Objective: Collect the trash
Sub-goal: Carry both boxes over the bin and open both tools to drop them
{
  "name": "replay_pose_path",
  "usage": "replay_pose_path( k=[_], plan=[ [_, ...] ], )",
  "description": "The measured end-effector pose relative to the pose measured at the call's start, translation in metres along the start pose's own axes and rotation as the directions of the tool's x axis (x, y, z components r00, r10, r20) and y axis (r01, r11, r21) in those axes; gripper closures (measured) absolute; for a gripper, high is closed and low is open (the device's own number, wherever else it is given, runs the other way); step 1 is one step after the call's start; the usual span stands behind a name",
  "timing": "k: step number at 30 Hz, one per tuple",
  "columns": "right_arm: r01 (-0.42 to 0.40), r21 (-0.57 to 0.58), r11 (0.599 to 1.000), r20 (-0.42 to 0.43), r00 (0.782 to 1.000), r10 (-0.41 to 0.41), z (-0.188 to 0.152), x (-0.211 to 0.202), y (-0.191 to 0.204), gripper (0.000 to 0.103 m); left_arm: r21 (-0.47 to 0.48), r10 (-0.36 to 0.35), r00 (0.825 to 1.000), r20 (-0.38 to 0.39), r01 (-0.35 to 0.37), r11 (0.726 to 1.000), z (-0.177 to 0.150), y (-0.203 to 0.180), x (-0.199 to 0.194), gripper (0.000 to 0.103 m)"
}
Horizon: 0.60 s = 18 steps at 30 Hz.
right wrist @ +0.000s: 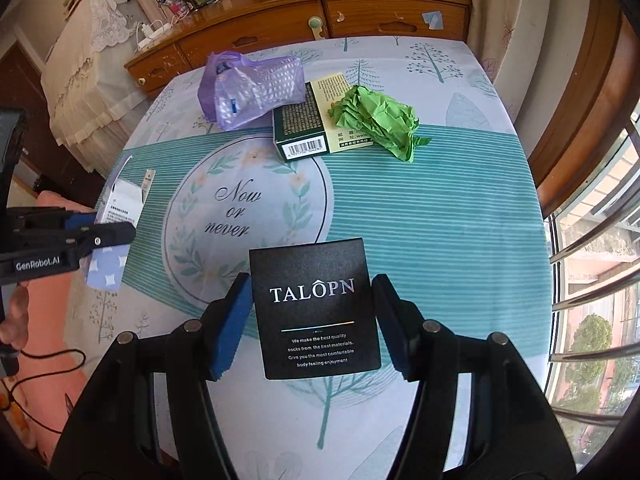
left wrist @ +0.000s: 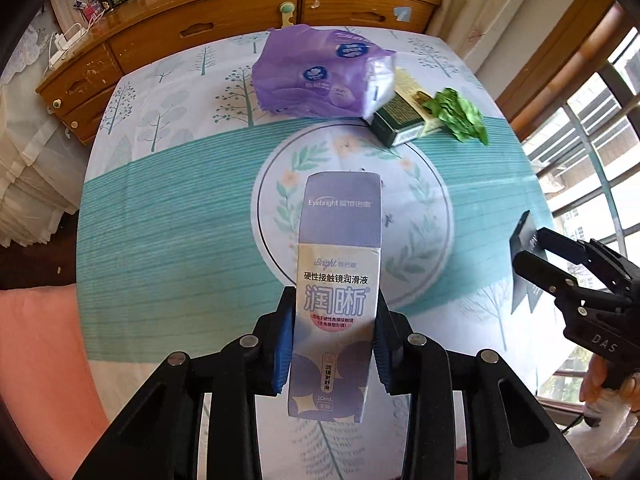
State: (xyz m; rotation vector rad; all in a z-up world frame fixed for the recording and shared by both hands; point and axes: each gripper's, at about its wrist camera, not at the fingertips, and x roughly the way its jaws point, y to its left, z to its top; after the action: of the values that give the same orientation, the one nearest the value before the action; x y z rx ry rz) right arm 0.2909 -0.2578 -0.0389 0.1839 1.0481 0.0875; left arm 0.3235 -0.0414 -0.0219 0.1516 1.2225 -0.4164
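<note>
My left gripper (left wrist: pixel 334 320) is shut on a tall purple-and-white eye-drop box (left wrist: pixel 338 264) and holds it above the table; it also shows at the left of the right wrist view (right wrist: pixel 118 216). My right gripper (right wrist: pixel 312 312) is shut on a black TALOPN box (right wrist: pixel 316 304), held above the table; this box shows at the right edge of the left wrist view (left wrist: pixel 528 256). At the far side lie a purple plastic bag (right wrist: pixel 252 88), a green-and-cream box (right wrist: pixel 308 124) and crumpled green paper (right wrist: pixel 380 120).
The table (right wrist: pixel 440 220) has a teal and white tree-print cloth. A wooden dresser (right wrist: pixel 280 28) stands behind it. A window with bars (right wrist: pixel 592 280) is on the right. A pink cushion (left wrist: pixel 36 360) sits at the left.
</note>
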Motion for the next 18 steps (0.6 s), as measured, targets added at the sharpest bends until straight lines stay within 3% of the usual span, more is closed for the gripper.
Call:
replay_pose_path(
  k=[9,18],
  plan=[
    [0.005,0.071,0.997,0.107,0.994,-0.012,-0.095,-0.094,0.069,0.045,0.05,-0.069,0.996,0.054,0.067,0.997,-0.139,-0.019,-0.075,0.07],
    [-0.006,0.123,0.992,0.093,0.996,-0.006,-0.222,-0.135,0.134,0.045,0.029,-0.08,0.997,0.023,0.079,0.996,-0.255,-0.012,-0.088,0.07]
  ],
)
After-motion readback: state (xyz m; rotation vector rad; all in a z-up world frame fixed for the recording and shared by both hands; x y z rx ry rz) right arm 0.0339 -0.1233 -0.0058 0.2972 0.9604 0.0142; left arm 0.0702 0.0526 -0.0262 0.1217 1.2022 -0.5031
